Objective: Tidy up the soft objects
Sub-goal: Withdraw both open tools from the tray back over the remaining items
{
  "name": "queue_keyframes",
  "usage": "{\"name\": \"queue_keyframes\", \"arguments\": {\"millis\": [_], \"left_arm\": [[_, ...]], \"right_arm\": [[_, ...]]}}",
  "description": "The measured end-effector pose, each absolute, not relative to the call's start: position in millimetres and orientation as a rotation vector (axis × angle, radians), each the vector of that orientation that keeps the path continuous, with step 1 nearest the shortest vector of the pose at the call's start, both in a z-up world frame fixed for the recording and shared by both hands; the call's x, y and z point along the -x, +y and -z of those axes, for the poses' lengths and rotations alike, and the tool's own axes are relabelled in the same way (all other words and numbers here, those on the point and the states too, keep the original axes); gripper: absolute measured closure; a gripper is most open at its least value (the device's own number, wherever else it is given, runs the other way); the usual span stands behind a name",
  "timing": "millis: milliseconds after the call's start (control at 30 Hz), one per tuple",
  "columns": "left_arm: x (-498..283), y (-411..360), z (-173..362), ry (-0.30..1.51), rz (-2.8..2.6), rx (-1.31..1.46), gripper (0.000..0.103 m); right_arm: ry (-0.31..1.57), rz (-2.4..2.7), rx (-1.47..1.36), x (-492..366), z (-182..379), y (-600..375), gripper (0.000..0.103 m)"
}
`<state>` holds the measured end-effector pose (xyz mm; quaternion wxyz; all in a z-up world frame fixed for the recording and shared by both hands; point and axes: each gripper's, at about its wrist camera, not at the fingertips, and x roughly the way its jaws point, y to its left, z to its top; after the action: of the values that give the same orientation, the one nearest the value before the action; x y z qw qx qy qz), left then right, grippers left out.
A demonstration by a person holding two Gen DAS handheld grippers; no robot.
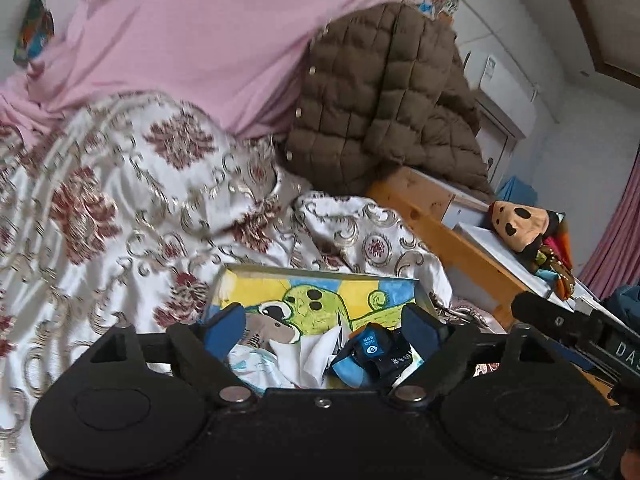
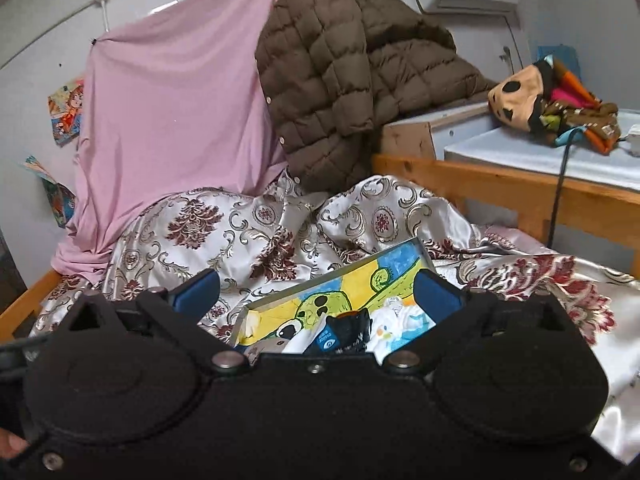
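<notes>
A shallow box with a cartoon-dinosaur lining (image 1: pixel 316 296) (image 2: pixel 320 300) lies on the patterned quilt (image 1: pixel 120 208) (image 2: pixel 248 232). In it are a dark blue sock bundle (image 1: pixel 376 354) (image 2: pixel 344 334), white printed socks (image 1: pixel 312 356) (image 2: pixel 396 320) and a grey piece (image 1: pixel 272 330). My left gripper (image 1: pixel 324 330) is open, its blue pads either side of the socks, just above the box. My right gripper (image 2: pixel 316 294) is open above the box, holding nothing.
A brown puffer jacket (image 1: pixel 380 96) (image 2: pixel 340 68) hangs behind the quilt beside a pink sheet (image 1: pixel 192 36) (image 2: pixel 172 108). A wooden bed rail (image 1: pixel 452 244) (image 2: pixel 500 184) runs on the right. A plush doll (image 1: pixel 524 228) (image 2: pixel 536 100) lies on a white cabinet (image 2: pixel 540 156).
</notes>
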<state>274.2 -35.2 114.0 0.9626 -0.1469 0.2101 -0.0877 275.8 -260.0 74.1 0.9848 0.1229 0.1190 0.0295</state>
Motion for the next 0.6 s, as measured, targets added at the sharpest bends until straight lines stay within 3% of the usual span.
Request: {"name": "queue_keyframes", "arguments": {"millis": [333, 600], "left_arm": [[-198.6, -36.6, -124.7, 0.358, 0.181, 0.243, 0.002], [-149.3, -41.0, -118.6, 0.342, 0.195, 0.205, 0.001]], "right_arm": [[0.169, -0.009, -0.253, -186.1, -68.7, -261.9, 0.001], [0.151, 0.027, -0.261, -126.3, -56.3, -269.6, 0.000]]}}
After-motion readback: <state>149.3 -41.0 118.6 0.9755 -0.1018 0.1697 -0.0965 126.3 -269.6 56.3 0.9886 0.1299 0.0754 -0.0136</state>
